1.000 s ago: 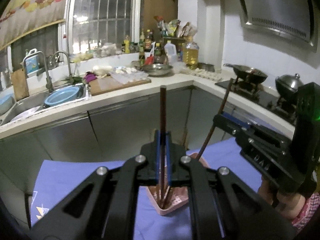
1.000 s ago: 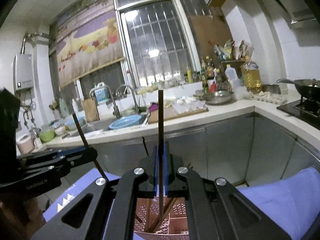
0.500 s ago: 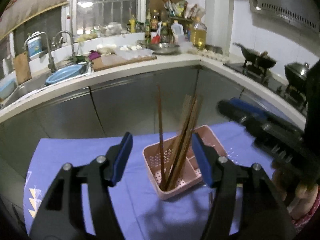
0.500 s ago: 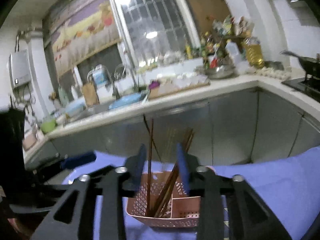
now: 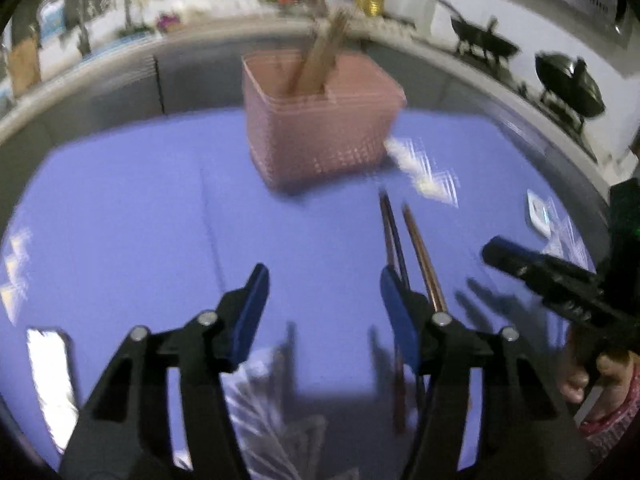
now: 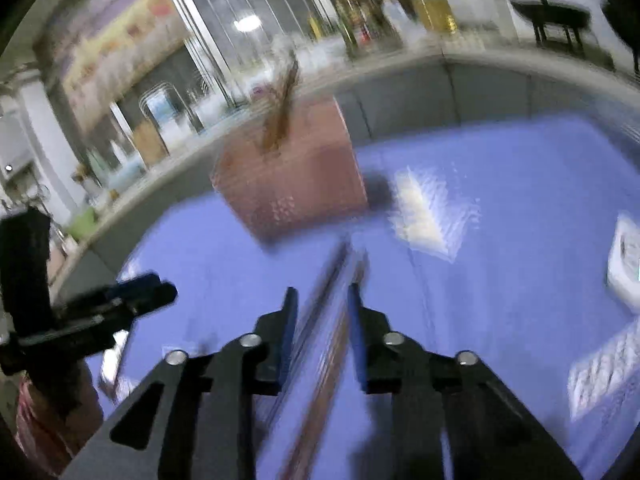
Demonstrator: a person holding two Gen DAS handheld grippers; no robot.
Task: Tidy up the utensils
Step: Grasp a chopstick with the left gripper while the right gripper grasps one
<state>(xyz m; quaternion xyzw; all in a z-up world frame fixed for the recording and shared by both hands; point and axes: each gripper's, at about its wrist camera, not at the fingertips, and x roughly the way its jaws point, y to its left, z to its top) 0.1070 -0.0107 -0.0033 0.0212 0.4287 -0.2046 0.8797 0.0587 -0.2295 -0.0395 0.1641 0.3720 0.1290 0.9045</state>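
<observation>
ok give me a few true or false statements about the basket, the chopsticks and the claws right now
1. The pink basket stands on the blue cloth. True.
2. The basket is empty. False: a bundle of chopsticks stands in it.
3. Loose chopsticks lie on the cloth in front of the basket. True.
4. The left claw is clamped on a chopstick. False: its jaws stand apart with only cloth between them.
5. The right claw has the loose chopsticks lying between its jaws. True, though blur hides whether it touches them.
</observation>
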